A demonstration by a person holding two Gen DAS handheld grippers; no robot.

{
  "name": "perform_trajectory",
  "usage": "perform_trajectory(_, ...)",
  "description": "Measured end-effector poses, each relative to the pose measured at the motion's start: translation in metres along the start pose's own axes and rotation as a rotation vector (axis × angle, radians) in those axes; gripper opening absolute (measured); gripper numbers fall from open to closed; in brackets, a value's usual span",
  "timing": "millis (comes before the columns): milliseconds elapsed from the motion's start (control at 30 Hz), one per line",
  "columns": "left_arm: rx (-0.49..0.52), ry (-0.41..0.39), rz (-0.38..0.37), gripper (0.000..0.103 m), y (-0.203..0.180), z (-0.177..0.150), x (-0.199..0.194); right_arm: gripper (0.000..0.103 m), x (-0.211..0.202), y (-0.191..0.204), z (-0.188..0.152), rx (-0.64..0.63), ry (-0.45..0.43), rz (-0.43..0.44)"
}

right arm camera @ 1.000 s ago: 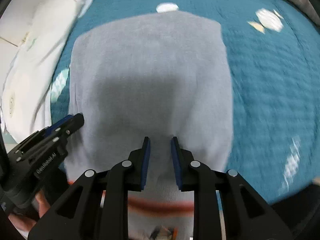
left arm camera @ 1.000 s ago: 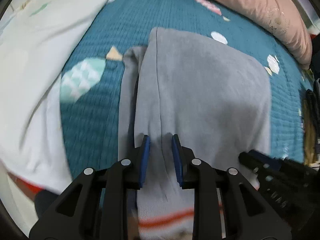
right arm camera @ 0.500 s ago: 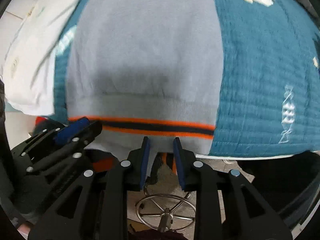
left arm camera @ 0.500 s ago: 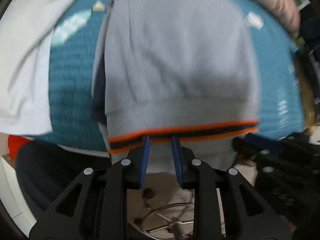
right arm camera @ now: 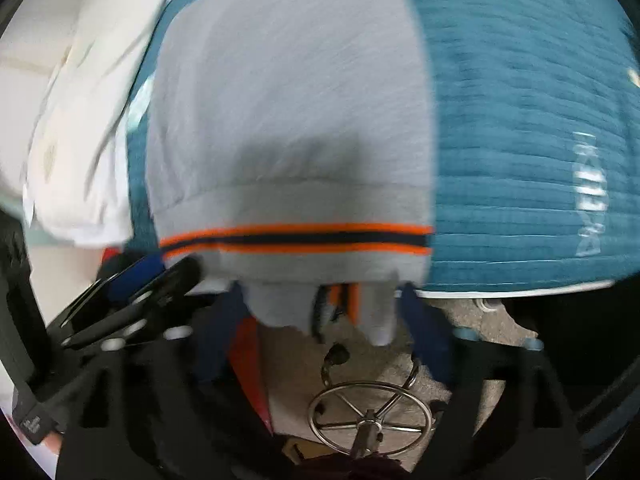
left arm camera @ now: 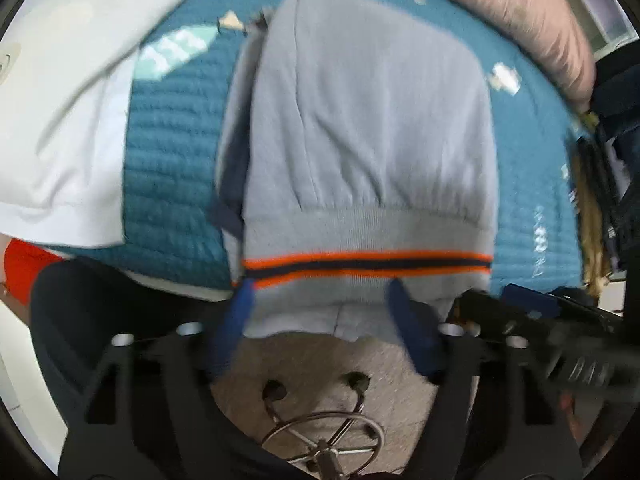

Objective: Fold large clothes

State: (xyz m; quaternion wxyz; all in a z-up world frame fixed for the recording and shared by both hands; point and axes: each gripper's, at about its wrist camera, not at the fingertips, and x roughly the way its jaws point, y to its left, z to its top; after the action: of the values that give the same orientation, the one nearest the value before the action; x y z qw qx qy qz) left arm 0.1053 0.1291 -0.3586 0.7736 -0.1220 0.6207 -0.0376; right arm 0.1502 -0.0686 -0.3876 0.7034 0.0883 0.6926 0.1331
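Observation:
A folded grey sweater (left arm camera: 368, 120) (right arm camera: 288, 100) lies on the teal quilt (left arm camera: 172, 168) (right arm camera: 520, 120). Its hem with orange and navy stripes (left arm camera: 364, 264) (right arm camera: 296, 238) hangs over the bed's near edge. My left gripper (left arm camera: 320, 296) is at that hem with its jaws opening wide. The loose hem edge sits between the blue pads, which do not press on it. My right gripper (right arm camera: 322, 292) is further right along the same hem, jaws likewise opening, cloth hanging free between them. Each gripper also shows in the other's view, the right gripper (left arm camera: 560, 332) and the left gripper (right arm camera: 132, 292).
White bedding (left arm camera: 60, 100) (right arm camera: 80, 128) lies left of the sweater and a pink quilt (left arm camera: 520, 20) at the back right. Below the bed edge are pale floor and a stool's chrome foot ring (left arm camera: 324, 444) (right arm camera: 372, 412). Something red (left arm camera: 20, 264) shows at the left.
Both grippers drew back to the bed's near edge, pulling the striped hem with them. Both then went from shut on the grey cloth to wide apart, releasing it.

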Motion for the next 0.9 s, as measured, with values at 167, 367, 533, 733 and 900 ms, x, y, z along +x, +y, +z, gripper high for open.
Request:
perform_trajectory(167,-0.071,-0.041,-0.029,0.086,0.030,0.015,-0.013,0.090,-0.028,-0.036,0.024,0.109,-0.089,0.081)
perform_trajectory(367,-0.072,-0.025,-0.043,0.086,0.053,0.047,-0.002,0.091,-0.030,-0.068,0.050,0.179,-0.184,0.162)
perform_trajectory(533,-0.078,0.034,-0.095,0.086,0.066,0.078,0.032,0.091,-0.017,-0.079,0.078,0.179,-0.238,0.250)
perform_trajectory(733,-0.114,0.094,-0.299,0.087,0.081,0.108,0.065,0.091,0.011,-0.073,0.110,0.090,-0.199,0.380)
perform_trajectory(900,-0.219,0.090,-0.408,0.098,0.095,0.114,0.073,0.092,0.037,-0.069,0.121,0.078,-0.172,0.343)
